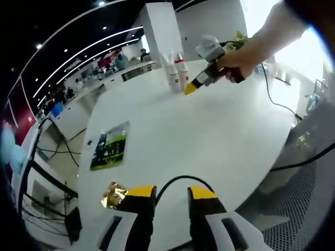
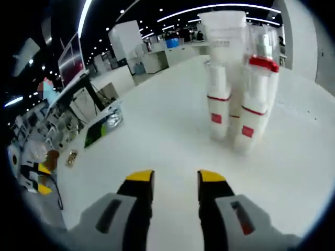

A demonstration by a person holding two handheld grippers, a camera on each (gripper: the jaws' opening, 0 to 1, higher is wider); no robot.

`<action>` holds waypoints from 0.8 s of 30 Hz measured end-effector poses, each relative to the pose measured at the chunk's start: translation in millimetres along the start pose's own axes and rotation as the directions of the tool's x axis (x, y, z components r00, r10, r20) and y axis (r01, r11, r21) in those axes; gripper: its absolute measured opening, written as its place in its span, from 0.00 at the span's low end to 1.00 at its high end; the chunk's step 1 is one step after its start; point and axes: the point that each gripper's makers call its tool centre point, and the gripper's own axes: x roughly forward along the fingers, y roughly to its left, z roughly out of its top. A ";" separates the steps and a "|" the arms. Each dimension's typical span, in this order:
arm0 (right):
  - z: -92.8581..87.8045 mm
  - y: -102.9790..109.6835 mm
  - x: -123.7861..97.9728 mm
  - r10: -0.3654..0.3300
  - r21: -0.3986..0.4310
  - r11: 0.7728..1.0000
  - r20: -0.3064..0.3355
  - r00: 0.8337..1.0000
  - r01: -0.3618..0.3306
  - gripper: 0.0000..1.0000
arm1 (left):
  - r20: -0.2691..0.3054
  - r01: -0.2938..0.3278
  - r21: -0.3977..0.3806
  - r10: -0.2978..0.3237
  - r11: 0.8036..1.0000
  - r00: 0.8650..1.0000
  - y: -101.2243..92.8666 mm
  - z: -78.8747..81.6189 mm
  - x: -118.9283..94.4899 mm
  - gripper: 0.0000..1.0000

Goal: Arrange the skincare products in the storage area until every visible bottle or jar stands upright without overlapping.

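A tight cluster of white skincare bottles [image 2: 230, 99] with red bands stands upright on the white table [image 2: 157, 151], one of them with a clear cap over a red collar [image 2: 261, 63]. My right gripper [image 2: 175, 178] is open and empty, a short way in front of them. In the left gripper view the same bottles [image 1: 177, 70] stand at the table's far side, with the right gripper [image 1: 192, 88] in a person's hand just beside them. My left gripper [image 1: 171, 192] is open and empty near the table's near edge, far from the bottles.
A green and black packet [image 1: 110, 146] lies flat on the table's left part, also seen as the packet [image 2: 102, 128]. A crinkled gold foil piece [image 1: 112, 194] sits by my left jaw. A black cable [image 1: 277, 104] trails off the table's right edge. Desks and chairs stand beyond.
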 end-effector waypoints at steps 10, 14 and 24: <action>38.1 62.8 51.7 0.141 0.034 0.990 -0.039 0.989 -0.139 0.36 | -0.020 0.012 0.002 -0.012 1.000 1.000 -2.3 -4.3 1.4 0.25; 40.9 82.2 74.9 0.154 0.003 0.988 -0.088 0.984 -0.154 0.37 | -0.016 0.015 0.003 -0.015 1.000 1.000 -2.7 -3.9 1.5 0.24; 43.1 110.5 121.7 0.155 -0.034 0.986 -0.154 0.976 -0.162 0.37 | -0.003 0.009 -0.019 -0.009 1.000 1.000 -0.2 -2.4 0.9 0.22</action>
